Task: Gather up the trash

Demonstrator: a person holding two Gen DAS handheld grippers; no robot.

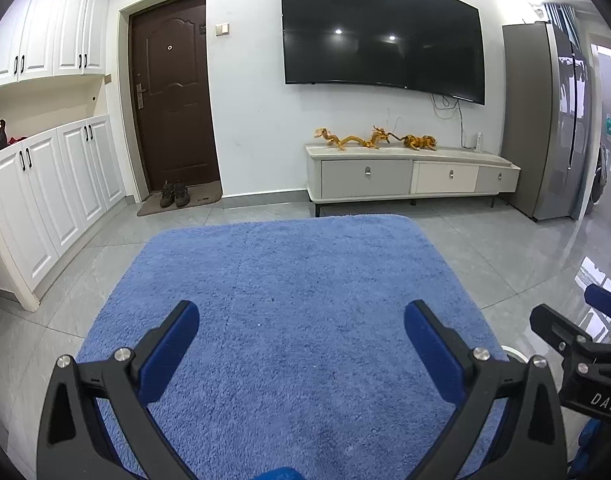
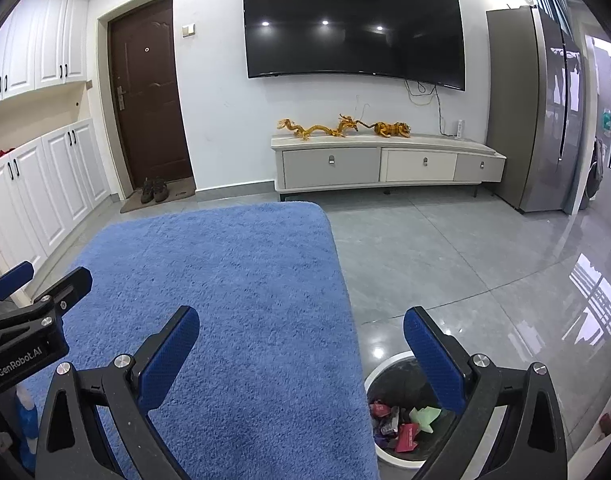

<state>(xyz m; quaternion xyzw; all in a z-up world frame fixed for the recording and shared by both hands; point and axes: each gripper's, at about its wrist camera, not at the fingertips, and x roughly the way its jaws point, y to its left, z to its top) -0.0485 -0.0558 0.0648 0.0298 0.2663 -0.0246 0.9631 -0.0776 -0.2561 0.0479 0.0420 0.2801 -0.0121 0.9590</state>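
Note:
A blue fluffy cloth covers a table point(image 1: 289, 304), and I see nothing lying on it; it also shows in the right wrist view point(image 2: 233, 300). My left gripper point(image 1: 301, 332) is open and empty above the cloth. My right gripper point(image 2: 301, 336) is open and empty over the table's right edge. A white-rimmed trash bin point(image 2: 381, 372) stands on the floor right of the table. It holds several wrappers, among them a red one point(image 2: 407, 438) and a green one point(image 2: 423, 416). The right gripper's body point(image 1: 577, 344) shows at the right of the left wrist view, and the left gripper's body point(image 2: 29, 320) at the left of the right wrist view.
A TV cabinet point(image 1: 409, 176) with yellow dragon figures point(image 1: 345, 140) stands against the far wall under a wall TV point(image 1: 381, 32). White cupboards point(image 1: 45, 200) line the left. A brown door point(image 1: 173, 92) with shoes point(image 1: 174, 194) is beyond. A grey fridge point(image 2: 533, 120) stands right. The floor is glossy grey tile point(image 2: 465, 264).

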